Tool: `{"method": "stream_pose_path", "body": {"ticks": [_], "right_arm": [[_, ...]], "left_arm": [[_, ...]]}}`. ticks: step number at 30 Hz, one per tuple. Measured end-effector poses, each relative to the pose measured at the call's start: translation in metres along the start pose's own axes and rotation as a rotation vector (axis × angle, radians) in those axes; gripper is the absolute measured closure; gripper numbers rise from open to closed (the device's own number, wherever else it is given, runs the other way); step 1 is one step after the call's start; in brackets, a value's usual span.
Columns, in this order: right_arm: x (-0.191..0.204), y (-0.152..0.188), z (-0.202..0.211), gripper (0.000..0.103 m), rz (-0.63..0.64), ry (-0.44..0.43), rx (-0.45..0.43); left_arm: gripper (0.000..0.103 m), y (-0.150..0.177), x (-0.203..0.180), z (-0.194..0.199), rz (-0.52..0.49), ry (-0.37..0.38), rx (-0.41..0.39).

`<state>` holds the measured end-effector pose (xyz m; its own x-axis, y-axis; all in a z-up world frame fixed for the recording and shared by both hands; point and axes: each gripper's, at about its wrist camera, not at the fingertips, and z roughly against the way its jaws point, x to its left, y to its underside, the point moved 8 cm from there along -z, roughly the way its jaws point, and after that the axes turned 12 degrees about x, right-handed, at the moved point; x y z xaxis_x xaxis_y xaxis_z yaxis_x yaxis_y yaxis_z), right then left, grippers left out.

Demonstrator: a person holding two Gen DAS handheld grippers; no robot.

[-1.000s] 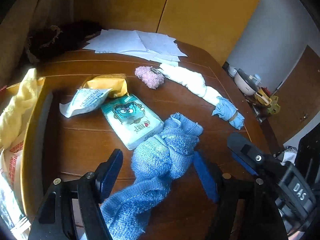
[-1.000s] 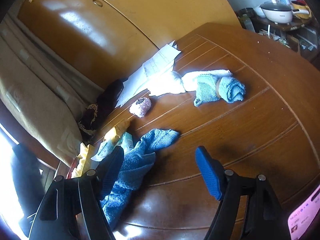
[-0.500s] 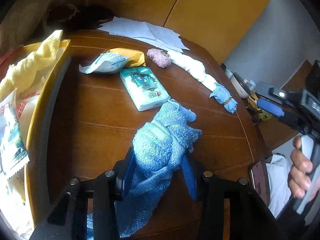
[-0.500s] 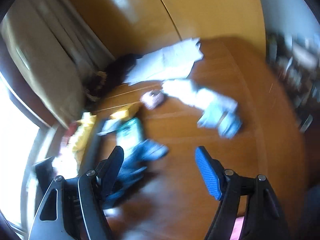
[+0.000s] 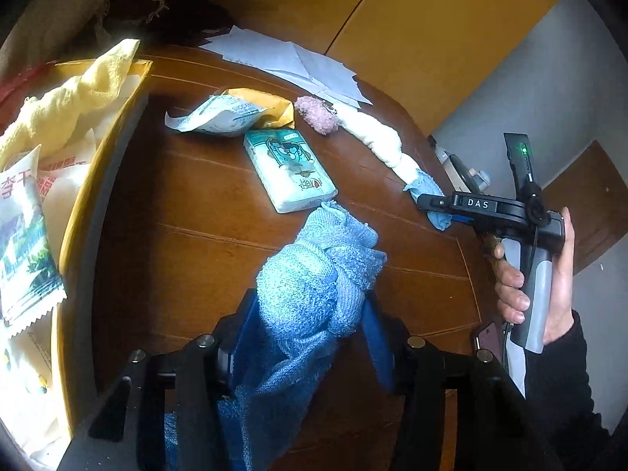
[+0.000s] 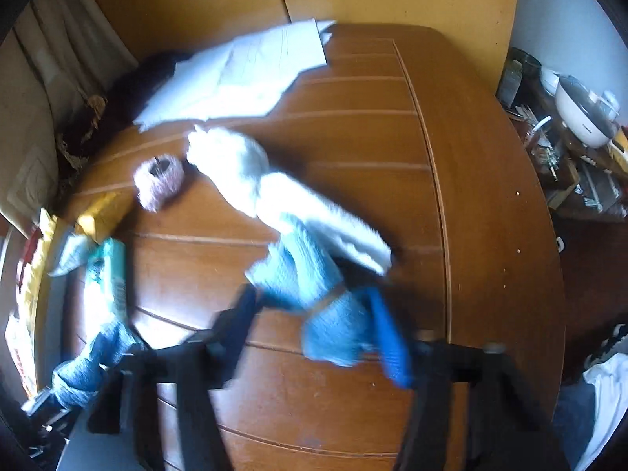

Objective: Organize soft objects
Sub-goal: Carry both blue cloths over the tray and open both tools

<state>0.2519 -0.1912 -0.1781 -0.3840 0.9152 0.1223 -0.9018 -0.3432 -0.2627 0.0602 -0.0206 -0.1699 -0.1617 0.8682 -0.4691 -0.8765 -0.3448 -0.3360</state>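
My left gripper (image 5: 310,306) has a knotted blue knitted towel (image 5: 314,274) between its blue pads, which press on it while the jaws are opening slightly; the towel's tail hangs below. A white cloth roll (image 6: 282,204) with a light-blue end (image 6: 333,325) tied by a band lies across the wooden table (image 6: 392,157). My right gripper (image 6: 314,306) straddles that end and its jaws are closing. The right pad touches the cloth; a gap shows at the left one. In the left wrist view the right gripper (image 5: 435,210), in a person's hand, sits over the light-blue end (image 5: 424,186).
A pink fuzzy ball (image 5: 316,115), a tissue pack (image 5: 290,168) and two sachets (image 5: 219,115) lie mid-table. White papers (image 5: 290,59) are at the back. A yellow box (image 5: 102,165) at the left holds a yellow cloth (image 5: 78,94) and snack packets. A phone (image 5: 488,339) lies at the right edge.
The left gripper closed on the blue towel and raised it. The right gripper swung across to the light-blue end of the white roll, and its jaws narrowed around it.
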Motion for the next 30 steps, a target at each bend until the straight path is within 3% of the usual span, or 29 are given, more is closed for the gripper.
{"method": "stream_pose_path", "body": {"ticks": [4,8,15,20,24,30], "right_arm": [[0.013,0.012,-0.001,0.074,0.026,0.021,0.002],[0.042,0.033,0.015,0.076,0.074,-0.023,-0.026],[0.115,0.081,0.080,0.076,0.137,-0.253,-0.151],[0.162,0.092,0.103,0.076,0.127,-0.413,-0.231],[0.208,0.088,0.095,0.076,0.158,-0.523,-0.196],[0.285,0.071,0.070,0.076,0.270,-0.559,-0.131]], "left_arm": [[0.050,0.000,0.000,-0.002,-0.002,-0.010,-0.020],[0.058,0.004,0.000,0.001,-0.002,-0.013,-0.036],[0.059,0.008,0.001,0.052,0.059,0.093,-0.135],[0.059,0.004,0.023,0.126,0.118,0.116,-0.286],[0.059,-0.008,0.055,0.183,0.179,0.057,-0.428],[0.059,-0.050,0.105,0.223,0.235,-0.051,-0.523]]}}
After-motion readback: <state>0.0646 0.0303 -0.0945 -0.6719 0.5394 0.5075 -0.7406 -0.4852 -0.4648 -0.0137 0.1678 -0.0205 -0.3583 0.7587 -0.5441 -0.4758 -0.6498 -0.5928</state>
